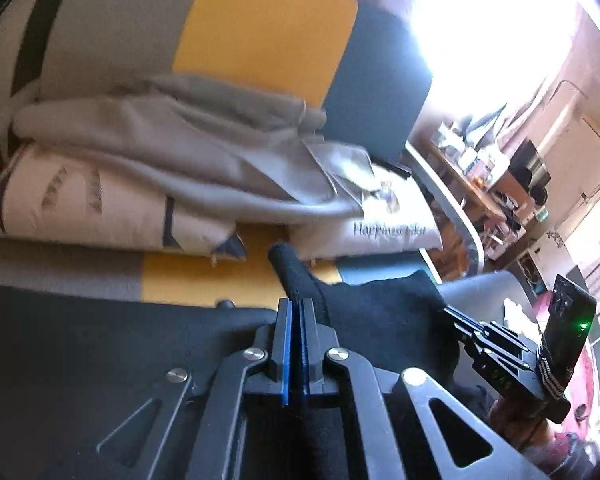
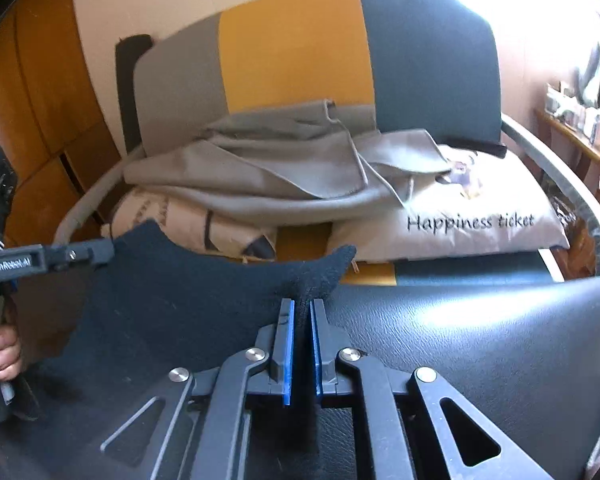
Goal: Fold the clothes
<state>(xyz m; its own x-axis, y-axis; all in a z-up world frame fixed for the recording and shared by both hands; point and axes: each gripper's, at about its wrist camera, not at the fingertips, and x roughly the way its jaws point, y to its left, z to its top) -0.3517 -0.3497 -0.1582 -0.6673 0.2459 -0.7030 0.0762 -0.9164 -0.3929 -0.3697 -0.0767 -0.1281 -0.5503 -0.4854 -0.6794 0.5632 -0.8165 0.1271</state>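
A black garment point(image 2: 188, 296) is held stretched above a black leather surface point(image 2: 480, 340). My right gripper point(image 2: 302, 308) is shut on its right corner, which pokes up past the blue pads. My left gripper point(image 1: 298, 304) is shut on its other corner; the black garment point(image 1: 364, 312) runs off to the right in the left wrist view. The left gripper also shows at the left of the right wrist view point(image 2: 100, 250), clamped on the cloth edge. The right gripper shows in the left wrist view point(image 1: 456, 316).
A sofa with grey, yellow and dark blue panels point(image 2: 296, 48) stands ahead. On it lie a crumpled grey garment point(image 2: 268, 168), a patterned cushion point(image 2: 188, 224) and a "Happiness ticket" pillow point(image 2: 472, 220). A cluttered shelf point(image 1: 488, 176) stands at the right.
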